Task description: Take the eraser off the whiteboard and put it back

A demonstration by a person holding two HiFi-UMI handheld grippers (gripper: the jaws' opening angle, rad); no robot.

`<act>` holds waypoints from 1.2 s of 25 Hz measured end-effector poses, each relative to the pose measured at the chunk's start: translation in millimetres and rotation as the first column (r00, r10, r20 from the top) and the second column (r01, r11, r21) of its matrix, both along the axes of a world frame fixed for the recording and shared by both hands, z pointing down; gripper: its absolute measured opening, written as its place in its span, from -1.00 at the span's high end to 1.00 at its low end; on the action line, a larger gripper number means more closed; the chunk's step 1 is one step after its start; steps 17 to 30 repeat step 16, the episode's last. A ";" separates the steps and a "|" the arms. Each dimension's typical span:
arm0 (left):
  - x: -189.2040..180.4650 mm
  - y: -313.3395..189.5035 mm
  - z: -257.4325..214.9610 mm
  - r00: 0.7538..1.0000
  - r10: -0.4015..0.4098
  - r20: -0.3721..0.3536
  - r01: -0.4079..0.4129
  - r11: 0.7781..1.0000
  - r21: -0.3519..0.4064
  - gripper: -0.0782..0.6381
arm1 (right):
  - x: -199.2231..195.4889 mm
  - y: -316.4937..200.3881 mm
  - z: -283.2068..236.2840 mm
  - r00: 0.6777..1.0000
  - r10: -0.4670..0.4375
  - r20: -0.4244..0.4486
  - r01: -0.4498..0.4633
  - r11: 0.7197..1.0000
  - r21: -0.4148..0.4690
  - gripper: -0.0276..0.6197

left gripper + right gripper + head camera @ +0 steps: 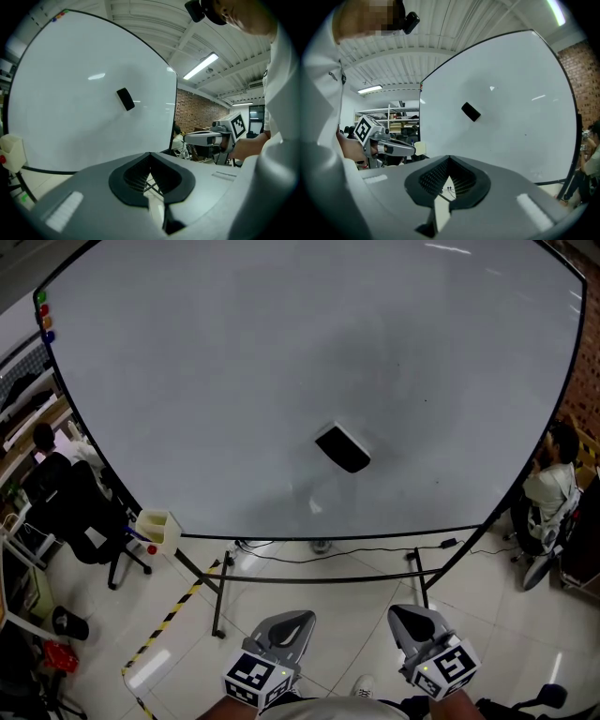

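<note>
A black eraser (342,447) sticks tilted to the middle of the big whiteboard (234,381). Both grippers hover low in the head view, well short of the board. My left gripper (296,619) is shut with nothing in it, and so is my right gripper (406,614). In the left gripper view the eraser (125,99) lies up and left of the closed jaws, and the right gripper (206,138) shows to the side. From the right gripper view the eraser (471,112) hangs above the closed jaws, with the left gripper (391,147) at the left.
A small white holder (157,529) hangs at the board's lower left corner, coloured magnets (43,315) at its top left. The board's stand legs (220,596) and striped floor tape (169,620) lie ahead. An office chair (80,512) stands left; a person (553,486) sits right.
</note>
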State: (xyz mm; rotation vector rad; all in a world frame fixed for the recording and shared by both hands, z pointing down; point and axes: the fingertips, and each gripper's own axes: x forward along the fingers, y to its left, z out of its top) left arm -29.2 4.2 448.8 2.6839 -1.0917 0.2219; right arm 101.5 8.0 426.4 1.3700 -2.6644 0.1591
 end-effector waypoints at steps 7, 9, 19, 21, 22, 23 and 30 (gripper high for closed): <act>1.1 0.1 -0.2 1.000 -0.001 -0.001 0.001 1.000 0.001 0.73 | -3.1 2.6 1.7 1.000 -0.012 0.000 0.012 1.000 0.000 0.91; 1.8 0.5 -0.7 1.000 -0.001 -0.003 0.001 1.000 0.003 0.74 | -2.9 3.7 2.6 1.000 -0.012 -0.002 0.012 1.000 -0.001 0.91; 1.4 3.1 -5.6 1.000 -0.002 -0.006 0.002 1.000 0.007 0.73 | -3.9 8.5 -0.5 1.000 -0.016 0.000 0.016 1.000 0.002 0.91; 1.4 3.1 -5.6 1.000 -0.002 -0.006 0.002 1.000 0.007 0.73 | -3.9 8.5 -0.5 1.000 -0.016 0.000 0.016 1.000 0.002 0.91; 1.4 3.1 -5.6 1.000 -0.002 -0.006 0.002 1.000 0.007 0.73 | -3.9 8.5 -0.5 1.000 -0.016 0.000 0.016 1.000 0.002 0.91; 1.4 3.1 -5.6 1.000 -0.002 -0.006 0.002 1.000 0.007 0.73 | -3.9 8.5 -0.5 1.000 -0.016 0.000 0.016 1.000 0.002 0.91; 1.4 3.1 -5.6 1.000 -0.002 -0.006 0.002 1.000 0.007 0.73 | -3.9 8.5 -0.5 1.000 -0.016 0.000 0.016 1.000 0.002 0.91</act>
